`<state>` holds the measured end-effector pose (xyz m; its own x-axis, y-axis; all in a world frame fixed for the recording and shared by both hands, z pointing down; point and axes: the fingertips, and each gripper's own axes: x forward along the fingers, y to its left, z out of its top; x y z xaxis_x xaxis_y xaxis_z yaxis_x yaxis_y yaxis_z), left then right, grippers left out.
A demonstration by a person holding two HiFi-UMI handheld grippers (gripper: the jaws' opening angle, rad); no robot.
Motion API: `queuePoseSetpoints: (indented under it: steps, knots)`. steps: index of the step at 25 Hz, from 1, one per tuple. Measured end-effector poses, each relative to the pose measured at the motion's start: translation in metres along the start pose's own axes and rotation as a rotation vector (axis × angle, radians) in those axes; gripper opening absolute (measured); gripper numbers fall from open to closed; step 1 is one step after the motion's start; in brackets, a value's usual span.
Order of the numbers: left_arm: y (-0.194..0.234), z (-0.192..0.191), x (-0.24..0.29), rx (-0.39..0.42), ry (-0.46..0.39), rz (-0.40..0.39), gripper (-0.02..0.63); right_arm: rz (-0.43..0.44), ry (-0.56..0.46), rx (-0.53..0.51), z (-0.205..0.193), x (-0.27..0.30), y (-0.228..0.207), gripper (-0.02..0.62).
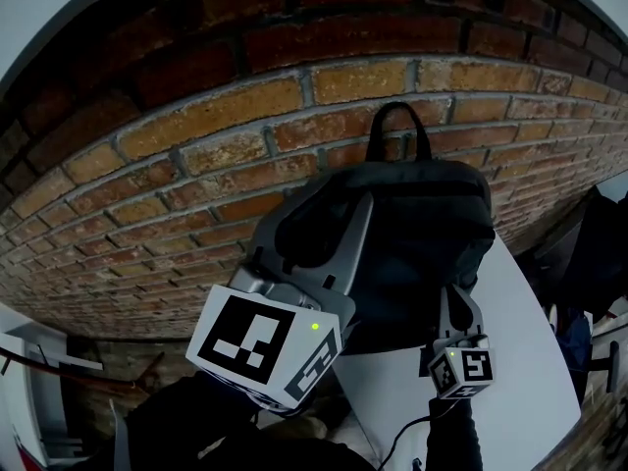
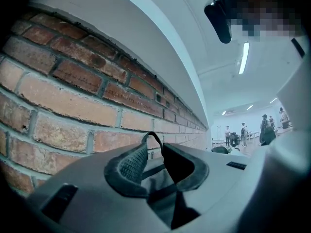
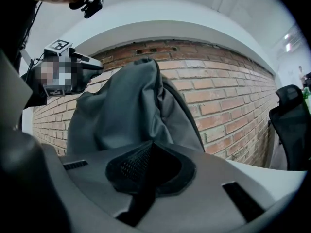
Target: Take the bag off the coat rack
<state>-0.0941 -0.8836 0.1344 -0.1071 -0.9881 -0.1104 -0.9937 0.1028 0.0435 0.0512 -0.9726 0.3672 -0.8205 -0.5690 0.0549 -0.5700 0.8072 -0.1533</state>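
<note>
Left gripper (image 2: 154, 152) is pinched narrow on a fold of the dark grey fabric backpack (image 1: 422, 224), at its upper left edge. Right gripper (image 3: 148, 152) is closed tight at its lower edge. It stands against the red brick wall (image 1: 196, 135), above the white table (image 1: 530, 381).

left gripper (image 2: 155, 144) jaws closed on bag (image 2: 158, 186), brick wall (image 2: 73, 106)

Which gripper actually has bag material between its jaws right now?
The left gripper: its jaws stand apart with grey fabric of the bag caught between them. The right gripper has its jaws closed together, with the bag just beyond them.
</note>
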Motion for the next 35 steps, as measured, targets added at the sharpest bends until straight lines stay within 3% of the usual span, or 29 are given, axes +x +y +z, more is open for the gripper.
queuePoseSetpoints:
  steps: [5, 10, 18, 25, 35]
  knots:
    - [-0.013, -0.004, -0.006, -0.005, 0.0, -0.023, 0.098, -0.022, -0.041, -0.01, 0.013, -0.02, -0.001, 0.009]
    - [-0.029, -0.006, -0.016, 0.005, -0.005, -0.043, 0.098, -0.021, -0.02, -0.055, 0.014, -0.032, 0.003, 0.009]
    - [-0.055, 0.007, -0.042, -0.002, -0.034, -0.08, 0.098, -0.079, -0.033, -0.032, 0.02, -0.075, 0.004, 0.009]
    - [-0.08, -0.005, -0.066, -0.006, -0.01, -0.11, 0.098, -0.094, -0.026, -0.024, 0.027, -0.11, 0.018, 0.009]
    - [-0.147, -0.051, -0.111, -0.046, 0.023, -0.226, 0.098, -0.093, -0.064, -0.065, 0.098, -0.179, 0.072, 0.009]
